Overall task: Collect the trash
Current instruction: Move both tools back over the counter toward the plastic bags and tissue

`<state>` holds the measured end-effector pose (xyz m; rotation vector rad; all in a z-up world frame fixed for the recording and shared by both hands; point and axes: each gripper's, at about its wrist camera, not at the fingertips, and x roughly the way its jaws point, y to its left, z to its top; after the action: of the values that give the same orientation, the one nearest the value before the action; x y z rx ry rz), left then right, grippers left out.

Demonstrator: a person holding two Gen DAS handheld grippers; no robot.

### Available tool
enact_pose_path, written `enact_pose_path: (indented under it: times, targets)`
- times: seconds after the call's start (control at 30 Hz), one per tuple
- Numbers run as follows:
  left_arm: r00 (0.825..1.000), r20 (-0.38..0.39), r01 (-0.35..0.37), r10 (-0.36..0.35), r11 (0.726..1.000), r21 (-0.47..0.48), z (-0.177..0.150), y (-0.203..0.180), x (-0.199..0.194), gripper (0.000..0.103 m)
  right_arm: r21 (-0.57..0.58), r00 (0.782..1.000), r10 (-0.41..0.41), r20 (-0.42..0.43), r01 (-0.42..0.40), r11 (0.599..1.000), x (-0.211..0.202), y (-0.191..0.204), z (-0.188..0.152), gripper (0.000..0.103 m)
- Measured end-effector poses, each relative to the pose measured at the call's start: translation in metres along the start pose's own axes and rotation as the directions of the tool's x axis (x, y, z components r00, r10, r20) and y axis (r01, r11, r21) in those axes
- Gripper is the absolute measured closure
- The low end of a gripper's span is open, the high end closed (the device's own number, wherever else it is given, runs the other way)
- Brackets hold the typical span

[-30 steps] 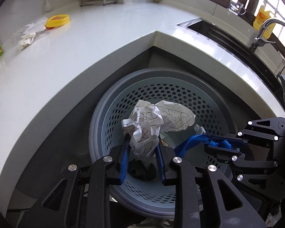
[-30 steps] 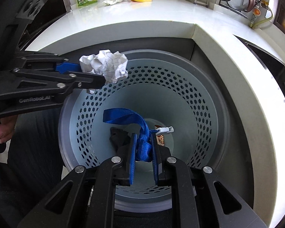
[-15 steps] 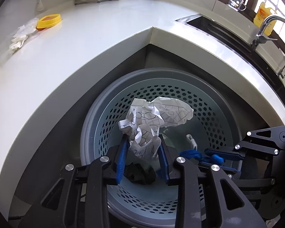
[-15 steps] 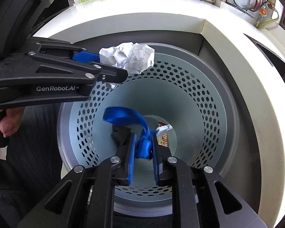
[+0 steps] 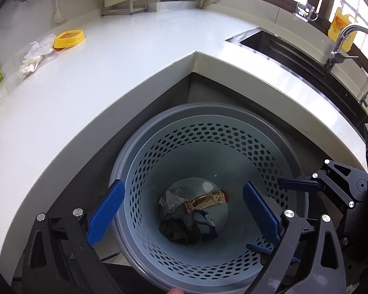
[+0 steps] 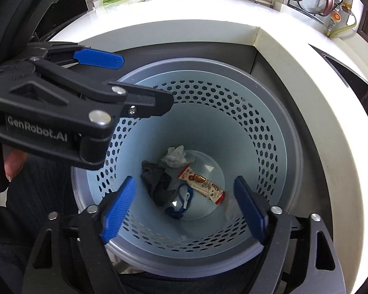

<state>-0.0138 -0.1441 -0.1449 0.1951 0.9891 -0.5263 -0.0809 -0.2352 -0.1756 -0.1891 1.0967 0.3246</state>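
Two black hand-held grippers with blue pads, the left hand-held gripper (image 5: 184, 210) and right hand-held gripper (image 6: 184, 203), hang over one perforated pale-blue plastic bin (image 6: 257, 127), jaws opening, nothing between them. Below them on the bin's floor lie four pieces: one crumpled white paper (image 6: 175, 156), one dark rag (image 6: 157, 178), one blue strap (image 6: 181, 203), one red-and-white snack wrapper (image 6: 201, 181). Beyond, a white L-shaped surface (image 5: 135, 56) carries one yellow lid (image 5: 68, 39); one steel sink (image 5: 294, 51) sits under windows.

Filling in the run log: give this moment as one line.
left hand-held gripper: opening, empty | right hand-held gripper: opening, empty | bin: crumpled paper, blue strap inside
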Motion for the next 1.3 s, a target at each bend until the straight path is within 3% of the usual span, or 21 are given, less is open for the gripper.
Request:
enact_pose_path:
  times: [0.4, 0.57, 0.77, 1.03, 1.3]
  targets:
    - [0.995, 0.103, -0.012, 0.016, 0.999, -0.033, 0.017, 0.017, -0.050, 0.007, 0.043, 0.994, 0.048, 0.097, -0.052, 0.998, -0.038, -0.016, 0.007, 0.020]
    - [0.980, 0.183, -0.055, 0.076, 0.992, -0.116, 0.036, 0.056, -0.078, 0.007, 0.044, 0.980, 0.072, 0.187, -0.081, 0.996, -0.064, -0.020, 0.026, 0.019]
    - [0.961, 0.201, -0.146, 0.191, 0.964, -0.220, 0.061, 0.119, -0.084, 0.007, 0.076, 0.948, 0.080, 0.308, -0.108, 0.991, -0.082, -0.027, 0.060, 0.018]
    - [0.930, 0.190, -0.243, 0.315, 0.915, -0.322, 0.094, 0.205, -0.068, 0.007, 0.045, 0.931, 0.123, 0.344, -0.147, 0.988, -0.077, -0.022, 0.113, 0.017]
    - [0.946, 0.105, -0.253, 0.306, 0.902, -0.350, 0.121, 0.263, -0.015, 0.007, 0.026, 0.929, 0.151, 0.337, -0.170, 0.985, -0.064, -0.014, 0.141, 0.017]
